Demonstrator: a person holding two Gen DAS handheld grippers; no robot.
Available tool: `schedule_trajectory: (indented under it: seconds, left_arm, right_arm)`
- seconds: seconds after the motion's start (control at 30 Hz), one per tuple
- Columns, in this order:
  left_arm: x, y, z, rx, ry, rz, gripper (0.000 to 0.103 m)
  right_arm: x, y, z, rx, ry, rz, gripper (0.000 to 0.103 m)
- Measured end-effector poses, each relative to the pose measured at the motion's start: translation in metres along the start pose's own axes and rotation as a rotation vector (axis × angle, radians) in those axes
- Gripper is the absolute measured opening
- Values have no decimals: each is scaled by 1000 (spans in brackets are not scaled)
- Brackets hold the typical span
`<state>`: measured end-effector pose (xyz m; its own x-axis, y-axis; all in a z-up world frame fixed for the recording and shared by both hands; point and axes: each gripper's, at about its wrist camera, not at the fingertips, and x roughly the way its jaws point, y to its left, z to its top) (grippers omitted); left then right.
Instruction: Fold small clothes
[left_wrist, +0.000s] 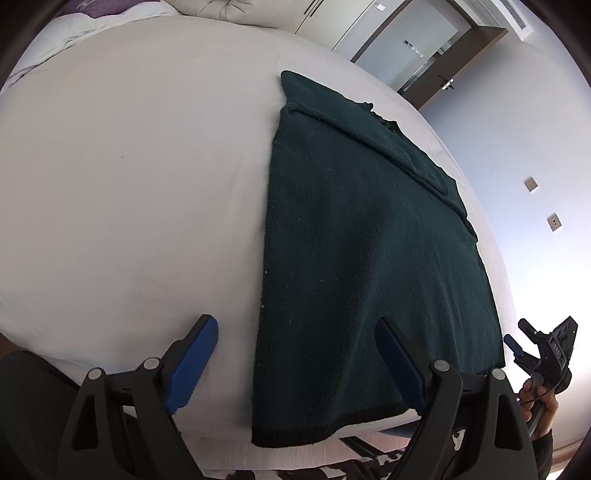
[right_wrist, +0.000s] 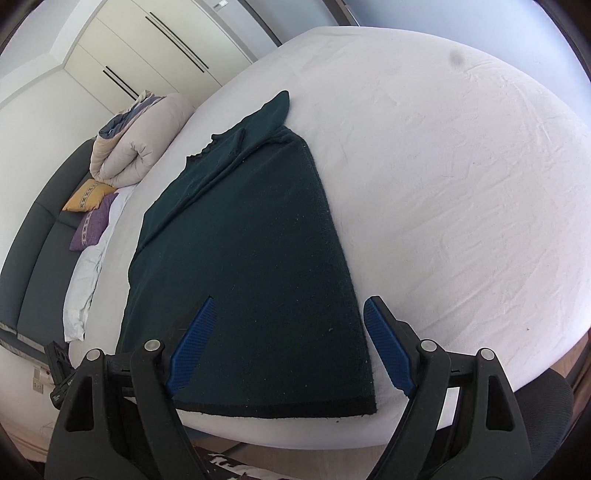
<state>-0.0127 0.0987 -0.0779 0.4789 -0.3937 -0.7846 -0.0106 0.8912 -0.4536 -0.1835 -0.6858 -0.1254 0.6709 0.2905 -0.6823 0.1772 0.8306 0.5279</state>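
Note:
A dark green knit sweater (left_wrist: 369, 240) lies flat on the white bed (left_wrist: 129, 184), folded lengthwise with a sleeve laid along its far side. Its hem reaches the near mattress edge. My left gripper (left_wrist: 295, 328) stands open above the hem's left corner, one finger over the sheet, the other over the knit. A hand (left_wrist: 535, 398) holds my right gripper (left_wrist: 517, 332) past the sweater's right side. In the right wrist view the sweater (right_wrist: 251, 258) runs away from my right gripper (right_wrist: 290, 310), which is open, straddling the right hem corner and holding nothing.
A rolled duvet (right_wrist: 140, 147), a yellow pillow (right_wrist: 88, 195) and a purple pillow (right_wrist: 92, 225) sit by the dark headboard (right_wrist: 40, 240). White wardrobe doors (right_wrist: 147, 48) stand behind. Bare sheet (right_wrist: 461, 184) spreads right of the sweater. A patterned rug (left_wrist: 332, 469) lies below the mattress edge.

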Motion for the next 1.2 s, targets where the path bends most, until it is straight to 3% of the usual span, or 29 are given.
schedule_trajectory:
  seconds: [0.17, 0.33, 0.67, 0.7, 0.73, 0.77, 0.8, 1.2]
  left_arm:
    - [1, 9, -1, 5, 47, -41, 85]
    - [-1, 14, -3, -1, 115, -36, 61]
    - [5, 33, -16, -200, 235, -205, 60]
    - [5, 33, -15, -202, 243, -194, 53]
    - [5, 34, -14, -198, 252, -173, 38]
    - [6, 36, -14, -200, 257, -156, 29]
    - [7, 38, -14, -211, 259, -154, 8]
    - [-9, 35, -14, -226, 123, -202, 6]
  right_arm:
    - [2, -7, -1, -2, 36, -11, 82]
    - [2, -24, -5, 61, 52, 51, 81]
    - [1, -50, -3, 208, 64, 192, 81]
    - [1, -52, -3, 216, 64, 201, 80]
    - [1, -53, -2, 222, 66, 206, 80]
    - [1, -54, -2, 225, 66, 209, 79]
    - [1, -55, -1, 227, 67, 211, 78]
    - [-14, -70, 1, 253, 65, 150, 76]
